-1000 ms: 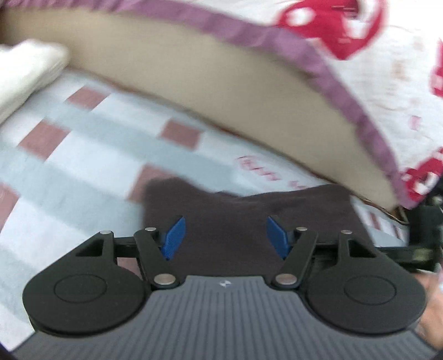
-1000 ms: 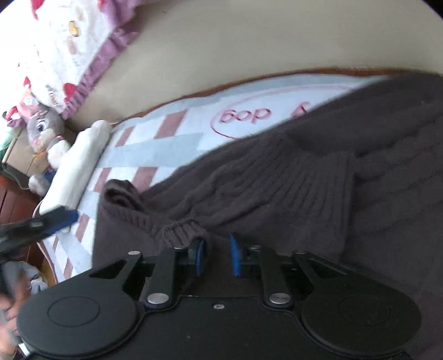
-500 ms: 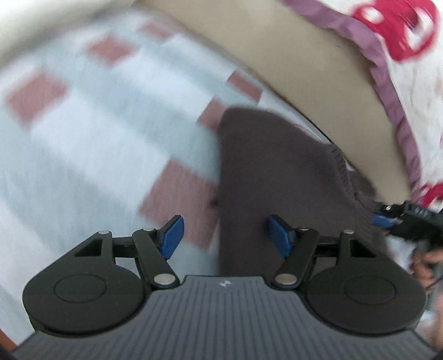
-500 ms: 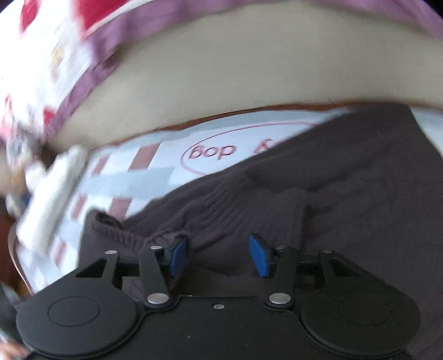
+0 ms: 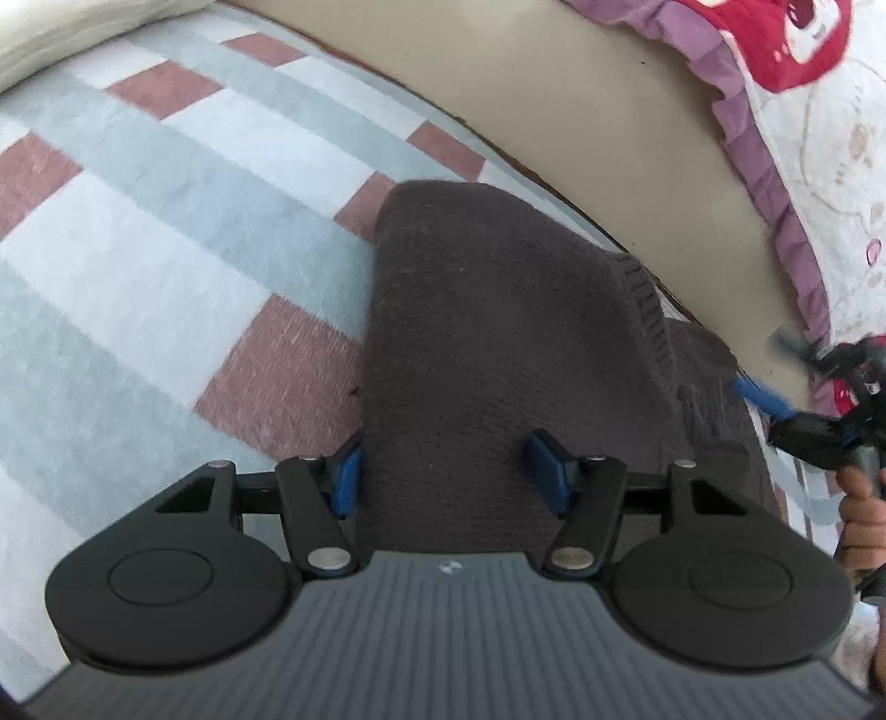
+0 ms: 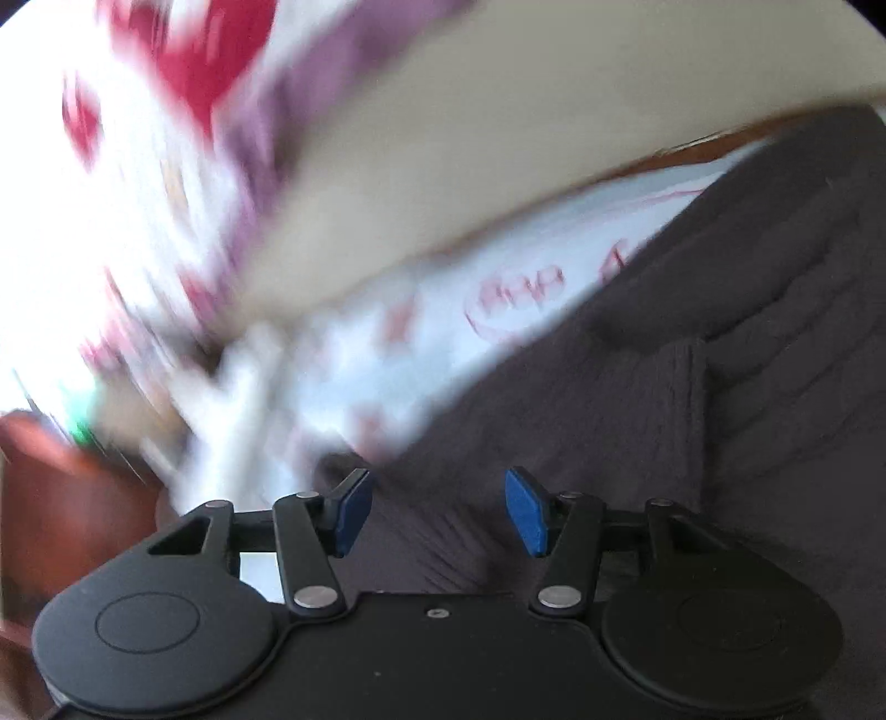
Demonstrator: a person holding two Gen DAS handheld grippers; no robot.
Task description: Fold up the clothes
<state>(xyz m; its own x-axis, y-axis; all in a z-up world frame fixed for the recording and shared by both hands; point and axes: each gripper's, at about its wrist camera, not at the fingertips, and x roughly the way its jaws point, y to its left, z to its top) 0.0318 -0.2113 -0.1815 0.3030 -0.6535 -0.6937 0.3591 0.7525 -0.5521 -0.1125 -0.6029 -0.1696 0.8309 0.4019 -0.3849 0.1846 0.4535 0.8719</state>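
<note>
From the left wrist, the dark sweater (image 5: 498, 343) lies on the checked bed (image 5: 166, 232), its folded strip running straight ahead between the parted left tongs (image 5: 443, 479), which have just been narrowing. From the right wrist, the right tongs (image 6: 437, 512), just widened, stand open over the sweater's ribbed edge, gripping nothing; only here does the cabled body show.

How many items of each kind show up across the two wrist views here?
Dark brown knit sweaters: 1
Checked bed covers: 1
White pillows: 1
Printed quilts with purple frill: 1
Grippers: 2, left gripper, right gripper
Total: 6
</note>
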